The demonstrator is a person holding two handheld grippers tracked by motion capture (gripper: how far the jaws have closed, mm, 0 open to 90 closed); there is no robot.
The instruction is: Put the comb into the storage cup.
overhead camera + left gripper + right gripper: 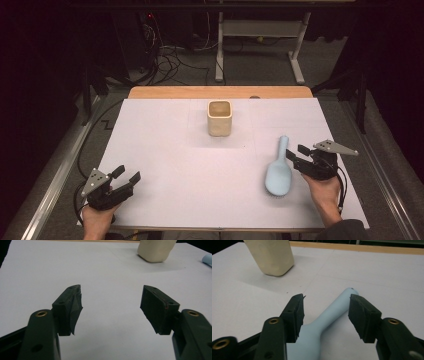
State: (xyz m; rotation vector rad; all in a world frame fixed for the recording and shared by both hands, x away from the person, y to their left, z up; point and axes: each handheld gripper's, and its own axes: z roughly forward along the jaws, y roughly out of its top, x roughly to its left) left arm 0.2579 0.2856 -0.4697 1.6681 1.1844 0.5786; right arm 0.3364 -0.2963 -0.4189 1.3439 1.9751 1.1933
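A light blue hairbrush [278, 172] lies on the white sheet at the right, bristles down, with its handle pointing toward the far side. My right gripper [296, 153] is beside the handle, and in the right gripper view its jaws straddle the handle [334, 310] with gaps on both sides, open [325, 312]. A cream square cup [220, 118] stands upright at the far centre, also seen as the cup [270, 257] and the cup [155, 250]. My left gripper [127, 174] rests at the near left, open [111, 305], with nothing between its fingers.
A white sheet [175, 165] covers the tabletop, whose wooden edge [220, 92] shows at the back. Metal rails run along both sides of the table. Cables and a desk frame sit on the floor beyond it.
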